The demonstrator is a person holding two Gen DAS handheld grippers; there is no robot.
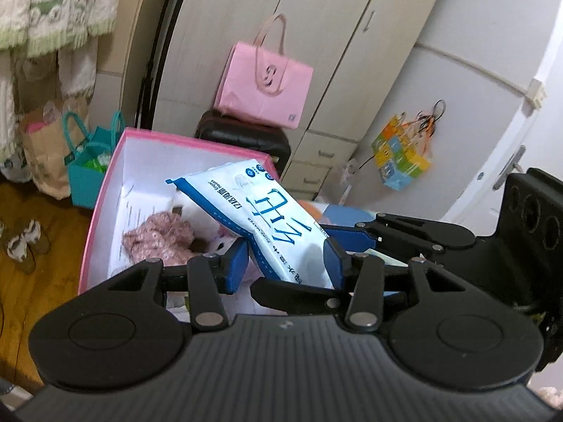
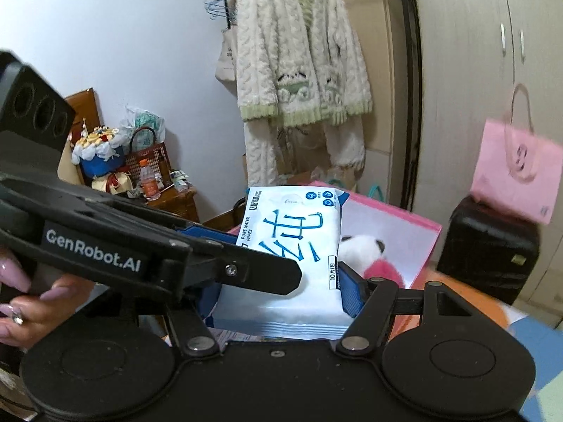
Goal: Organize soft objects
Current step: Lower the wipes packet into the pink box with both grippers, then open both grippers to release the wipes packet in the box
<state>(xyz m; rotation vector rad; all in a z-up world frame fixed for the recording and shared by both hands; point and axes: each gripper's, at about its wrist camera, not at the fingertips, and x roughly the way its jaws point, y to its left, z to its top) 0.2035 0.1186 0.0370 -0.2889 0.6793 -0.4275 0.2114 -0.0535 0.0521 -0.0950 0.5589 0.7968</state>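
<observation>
Small bedroom w/ pale wardrobe doors (image 1: pixel 316 52), a fuzzy white-and-green cardigan (image 2: pixel 302 63) hanging on the wall, and a black suitcase (image 1: pixel 242 137) w/ a pink paper bag (image 1: pixel 267 88) on top. In front sits an open pink-rimmed box (image 1: pixel 105 193), white inside, holding a pink floral cloth (image 1: pixel 158 239) and a white-and-pink plush toy (image 2: pixel 366 253). The wipes pack (image 2: pixel 292 246), white w/ blue lettering, is up over the near side of the box, tilted, caught by both claws at once. The right gripper (image 2: pixel 281 281) has its blue pads against the pack's two long sides, clamped on it. The left gripper (image 1: pixel 286 263) comes in from the other side & pinches the pack's near end between its blue pads. A hand (image 2: pixel 31 299) w/ long pink nails holds the left tool's handle, bottom left in the right-wrist view.
</observation>
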